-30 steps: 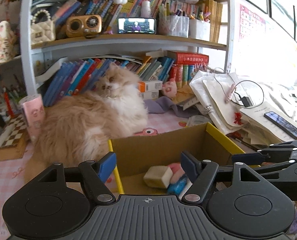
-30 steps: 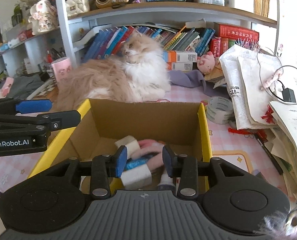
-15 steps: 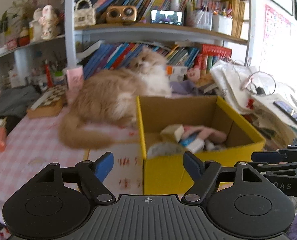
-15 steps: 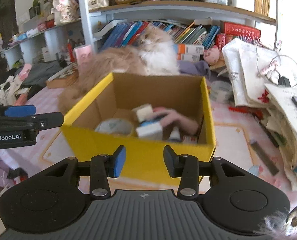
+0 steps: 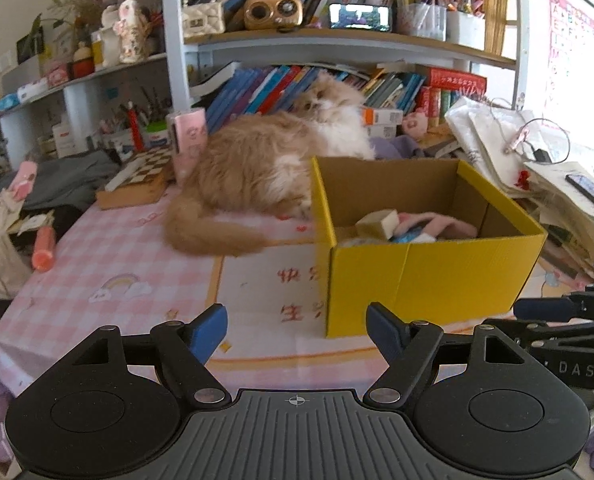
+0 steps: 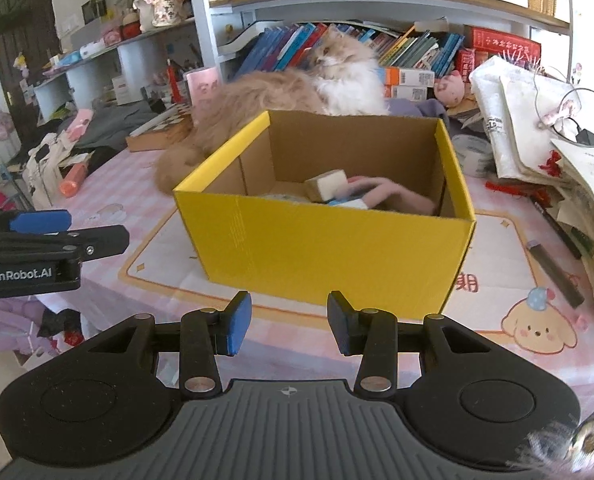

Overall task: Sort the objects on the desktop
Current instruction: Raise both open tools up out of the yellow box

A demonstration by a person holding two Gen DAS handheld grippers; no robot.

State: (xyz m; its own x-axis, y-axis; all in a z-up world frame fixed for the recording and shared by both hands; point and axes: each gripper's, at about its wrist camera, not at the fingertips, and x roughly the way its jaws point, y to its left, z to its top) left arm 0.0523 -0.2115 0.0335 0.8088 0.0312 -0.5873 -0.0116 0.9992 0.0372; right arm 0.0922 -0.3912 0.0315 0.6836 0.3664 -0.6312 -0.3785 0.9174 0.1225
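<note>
A yellow cardboard box (image 5: 433,276) (image 6: 329,252) stands on the pink checked tablecloth. Inside it lie a beige block (image 5: 377,224) (image 6: 327,184), a pink soft item (image 5: 441,222) (image 6: 397,198) and a blue-white item (image 5: 411,236). My left gripper (image 5: 297,330) is open and empty, in front of the box's left corner. My right gripper (image 6: 289,324) is open and empty, in front of the box's front wall. Each gripper shows at the edge of the other's view.
A fluffy orange-white cat (image 5: 265,176) (image 6: 297,92) lies behind the box. Bookshelves (image 5: 337,40) stand at the back. A pile of papers and bags (image 6: 537,120) fills the right. A tape roll (image 6: 473,154), a dark pen (image 6: 555,272), a chessboard (image 5: 137,180) and an orange tube (image 5: 44,248) lie around.
Both grippers have pulled back and away from the box; a second ago they were over its opening, now its whole front wall shows. Both stay open and empty.
</note>
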